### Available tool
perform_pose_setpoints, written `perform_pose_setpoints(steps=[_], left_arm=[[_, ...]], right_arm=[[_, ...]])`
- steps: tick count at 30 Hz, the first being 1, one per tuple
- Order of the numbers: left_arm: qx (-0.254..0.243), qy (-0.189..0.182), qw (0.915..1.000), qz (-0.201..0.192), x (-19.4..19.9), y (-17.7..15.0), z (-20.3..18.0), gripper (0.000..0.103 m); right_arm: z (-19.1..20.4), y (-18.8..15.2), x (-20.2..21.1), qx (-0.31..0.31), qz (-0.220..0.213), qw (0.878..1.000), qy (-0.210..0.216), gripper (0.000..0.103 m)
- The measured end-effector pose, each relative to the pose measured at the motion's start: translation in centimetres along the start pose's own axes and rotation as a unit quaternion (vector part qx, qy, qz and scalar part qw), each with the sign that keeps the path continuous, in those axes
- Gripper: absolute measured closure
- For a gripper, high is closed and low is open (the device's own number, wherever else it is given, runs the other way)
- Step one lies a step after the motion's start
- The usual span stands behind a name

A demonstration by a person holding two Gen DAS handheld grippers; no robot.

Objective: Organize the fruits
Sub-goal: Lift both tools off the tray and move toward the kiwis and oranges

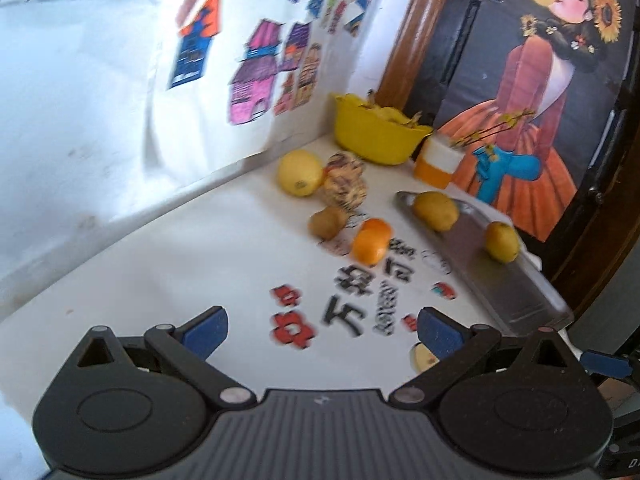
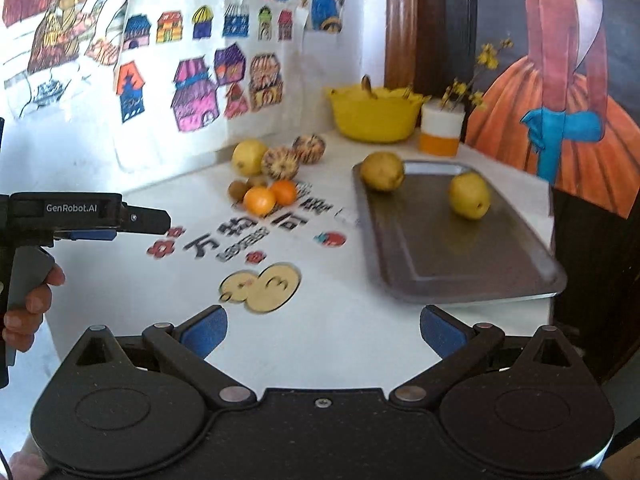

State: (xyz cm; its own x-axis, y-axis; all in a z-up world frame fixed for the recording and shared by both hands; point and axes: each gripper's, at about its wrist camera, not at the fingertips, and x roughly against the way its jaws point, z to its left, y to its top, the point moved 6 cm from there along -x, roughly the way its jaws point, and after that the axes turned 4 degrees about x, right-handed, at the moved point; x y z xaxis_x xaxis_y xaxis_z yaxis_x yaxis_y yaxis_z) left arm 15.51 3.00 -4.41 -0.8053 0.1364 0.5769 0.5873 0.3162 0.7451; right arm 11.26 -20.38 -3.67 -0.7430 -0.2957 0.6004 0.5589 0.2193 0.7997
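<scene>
A metal tray (image 2: 460, 272) (image 1: 516, 292) lies at the right of the white table and holds two yellow pears (image 2: 383, 171) (image 2: 469, 195), also seen in the left wrist view (image 1: 436, 211) (image 1: 502, 241). Left of the tray lie two oranges (image 2: 260, 201) (image 2: 284, 192) (image 1: 372, 240), kiwis (image 2: 239, 190) (image 1: 327, 222), a yellow pear (image 2: 249, 157) (image 1: 300, 172) and two striped fruits (image 2: 280, 163) (image 2: 309, 148) (image 1: 346, 189). My left gripper (image 1: 322, 332) is open and empty above the table's printed text. My right gripper (image 2: 322, 330) is open and empty near the table's front.
A yellow bowl (image 2: 374, 114) (image 1: 376, 132) with bananas stands at the back corner. An orange and white cup (image 2: 442, 128) (image 1: 438, 162) with flower stems stands beside it. Drawings cover the wall. The left gripper's body (image 2: 80, 216) shows at the left of the right wrist view.
</scene>
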Motion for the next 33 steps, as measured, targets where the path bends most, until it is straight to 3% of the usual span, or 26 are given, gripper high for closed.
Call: perform_pose_setpoints(steps=[16,31,33], left_arm=[[-0.051,0.034,0.9980,-0.014,0.1,1.4,2.0,0.000],[-0.070,0.030,0.9971,0.007,-6.3,5.3,0.0,0.000],[-0.072,0.031,0.9969,0.012,-7.2,5.7,-0.2,0.000]], right_arm=[[2.3,0.9,-3.4,-0.004,0.020,1.000,0.023,0.001],[3.2,5.5,-9.0,0.060,0.002,0.998,0.034,0.001],[3.3,6.4,-10.0,0.074,-0.004,0.997,0.033,0.005]])
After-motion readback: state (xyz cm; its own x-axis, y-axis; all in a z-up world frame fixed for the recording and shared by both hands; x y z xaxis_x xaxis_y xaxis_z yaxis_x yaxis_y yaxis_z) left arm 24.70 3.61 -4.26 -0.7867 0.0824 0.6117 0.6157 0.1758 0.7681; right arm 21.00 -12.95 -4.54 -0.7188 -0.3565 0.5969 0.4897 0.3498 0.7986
